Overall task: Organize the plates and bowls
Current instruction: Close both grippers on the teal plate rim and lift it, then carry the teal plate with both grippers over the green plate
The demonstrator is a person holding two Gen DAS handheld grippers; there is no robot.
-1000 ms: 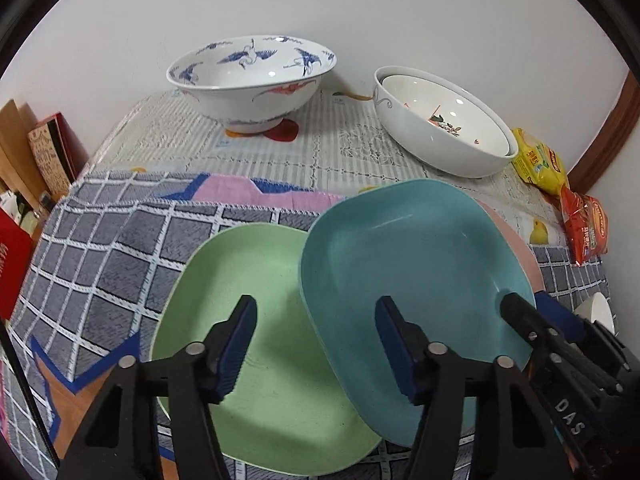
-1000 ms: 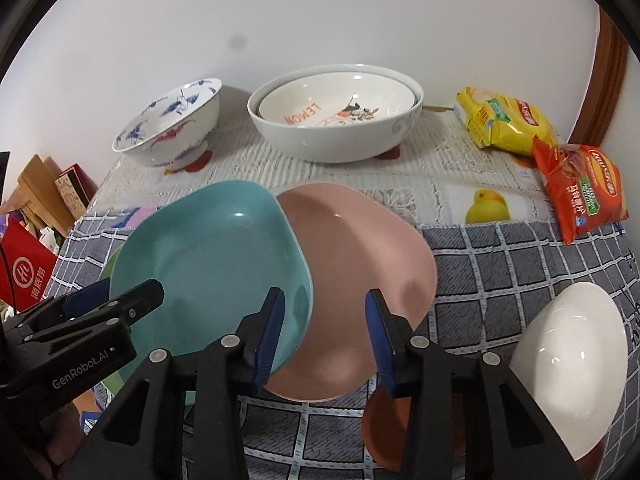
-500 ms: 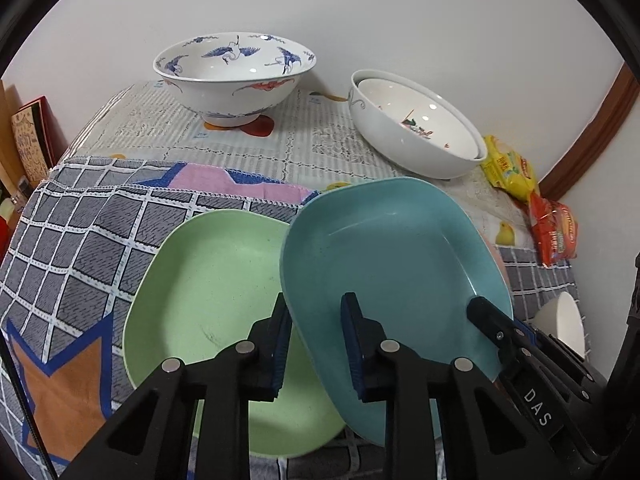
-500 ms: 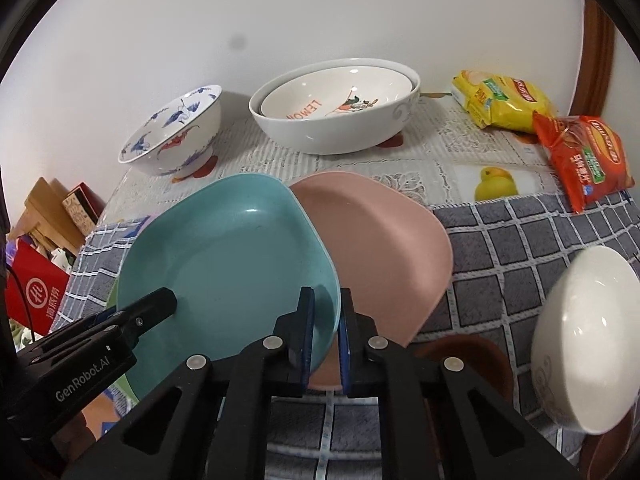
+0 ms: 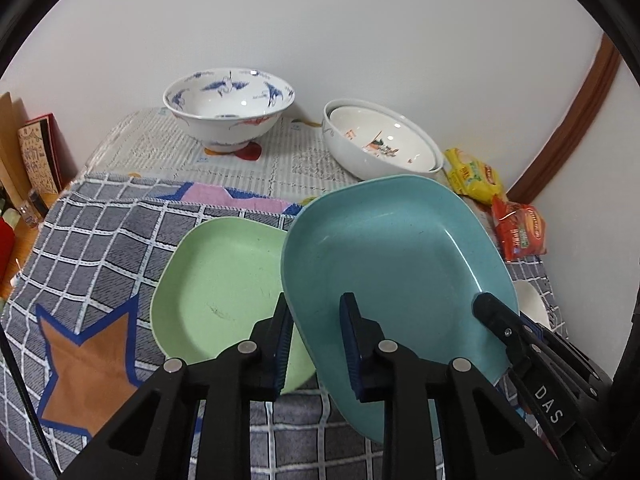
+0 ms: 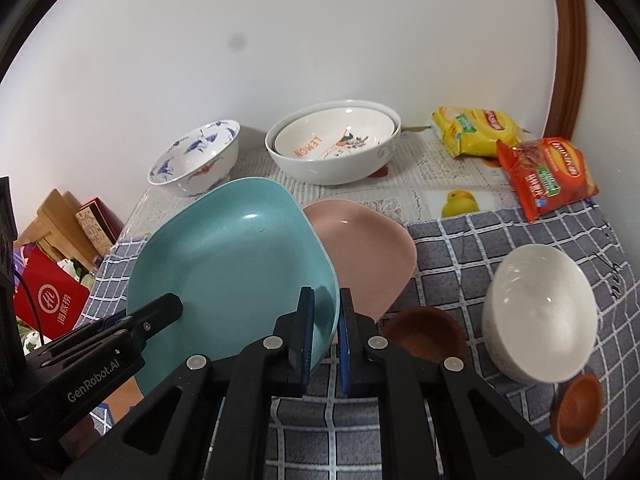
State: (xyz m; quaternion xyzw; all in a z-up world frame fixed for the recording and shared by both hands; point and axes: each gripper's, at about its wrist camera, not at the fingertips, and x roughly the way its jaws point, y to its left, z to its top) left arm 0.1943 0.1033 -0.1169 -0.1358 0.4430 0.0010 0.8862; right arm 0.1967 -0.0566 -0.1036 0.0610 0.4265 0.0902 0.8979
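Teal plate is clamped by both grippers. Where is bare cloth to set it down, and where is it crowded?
Free: checked cloth left of the green plate, out to the star patch; also the newspaper strip between the nested white bowls and the snack packs. Crowded: right side, with the pink plate, white bowl and brown dishes.

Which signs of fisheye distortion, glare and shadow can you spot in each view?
Left wrist view: brown door trim bows, black corners vignette; glare dots inside the crane bowl. Right wrist view: bright highlight on the white bowl, a dark smudge on the wall.
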